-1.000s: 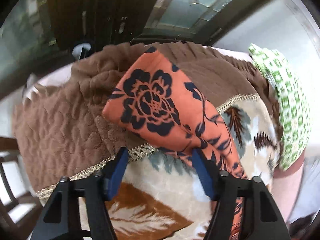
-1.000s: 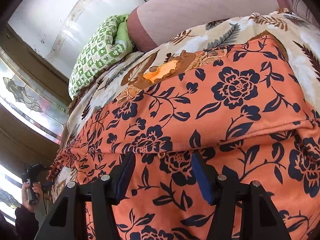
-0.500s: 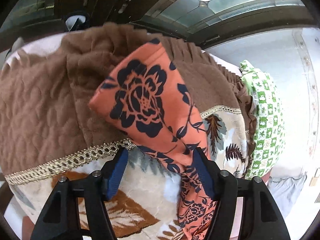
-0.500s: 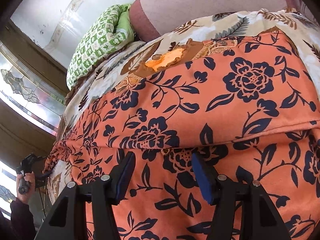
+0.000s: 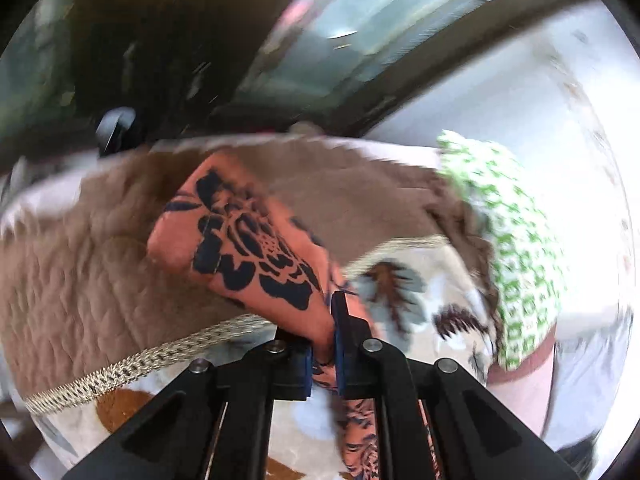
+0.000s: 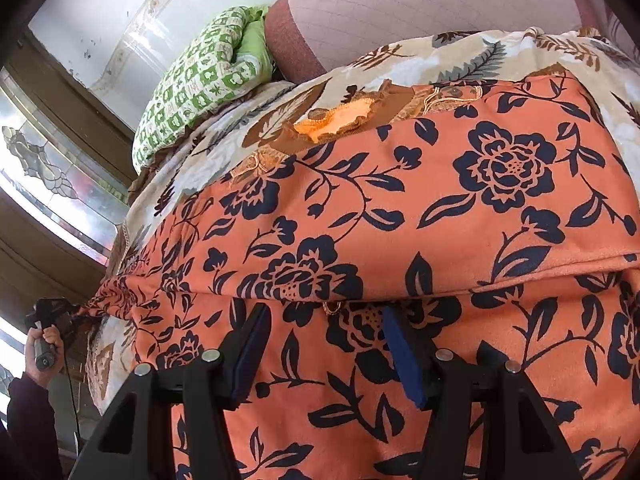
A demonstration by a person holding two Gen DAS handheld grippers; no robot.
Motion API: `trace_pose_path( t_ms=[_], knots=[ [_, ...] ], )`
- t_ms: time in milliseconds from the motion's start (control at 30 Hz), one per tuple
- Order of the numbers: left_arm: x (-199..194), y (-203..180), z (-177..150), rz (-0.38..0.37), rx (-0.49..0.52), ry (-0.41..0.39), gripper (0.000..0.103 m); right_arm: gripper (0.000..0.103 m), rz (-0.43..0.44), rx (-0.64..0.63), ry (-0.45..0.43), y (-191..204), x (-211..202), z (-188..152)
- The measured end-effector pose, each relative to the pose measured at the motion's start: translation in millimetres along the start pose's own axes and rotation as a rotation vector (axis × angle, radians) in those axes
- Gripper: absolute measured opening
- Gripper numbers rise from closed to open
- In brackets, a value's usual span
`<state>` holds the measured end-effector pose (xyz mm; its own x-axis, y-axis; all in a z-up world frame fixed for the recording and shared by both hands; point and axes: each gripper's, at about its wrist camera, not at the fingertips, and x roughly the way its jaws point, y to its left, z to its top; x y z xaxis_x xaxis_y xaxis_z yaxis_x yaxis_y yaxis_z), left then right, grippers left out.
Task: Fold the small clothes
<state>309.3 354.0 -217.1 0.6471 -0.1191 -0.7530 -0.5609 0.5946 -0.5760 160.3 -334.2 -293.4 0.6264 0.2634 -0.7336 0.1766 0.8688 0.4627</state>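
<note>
My left gripper is clenched on a bunched corner of the orange floral garment: the blue pads press against the cloth from both sides, and the pinched fabric rises ahead of the fingertips and leans off to the left, while a thin strip of it trails down between the black finger frames. This view is smeared by motion, so finer detail is hard to read. Behind the raised corner I see a brown quilted blanket with a braided gold trim running across just ahead and to the left of the gripper. To the right lies a pale leaf-print bedspread, and farther right a green-and-white patterned pillow.

My right gripper is released, its jaws standing wide apart over the orange floral garment, which spreads across nearly everything in front of it. A folded edge of the cloth runs sideways just ahead of the fingertips, with a second layer lying under the fingers; whether the pads touch the fabric I cannot tell. Beyond the garment's far edge the leaf-print bedspread shows, with the green pillow ahead to the left. Far to the lower left, the person's hand grips the other tool's handle at the garment's stretched end.
</note>
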Motion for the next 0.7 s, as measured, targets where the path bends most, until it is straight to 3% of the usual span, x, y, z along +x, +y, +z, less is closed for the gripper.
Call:
trace_pose_path(
  t_ms=[167, 333, 467, 700],
  knots=[
    [-41, -89, -15, -0.052, 0.252, -0.007, 0.008, 0.062, 0.014, 0.052, -0.031, -10, -9, 8],
    [-74, -187, -62, -0.123, 0.498, 0.002, 0.008, 0.062, 0.031, 0.126, -0.085, -27, -26, 21],
    [-88, -262, -129, -0.192, 0.687, 0.044, 0.008, 0.062, 0.031, 0.182, -0.142, -45, -46, 31],
    [-63, -360, -298, -0.286, 0.957, 0.211, 0.008, 0.062, 0.02, 0.349, -0.267, -104, -92, 52]
  ],
)
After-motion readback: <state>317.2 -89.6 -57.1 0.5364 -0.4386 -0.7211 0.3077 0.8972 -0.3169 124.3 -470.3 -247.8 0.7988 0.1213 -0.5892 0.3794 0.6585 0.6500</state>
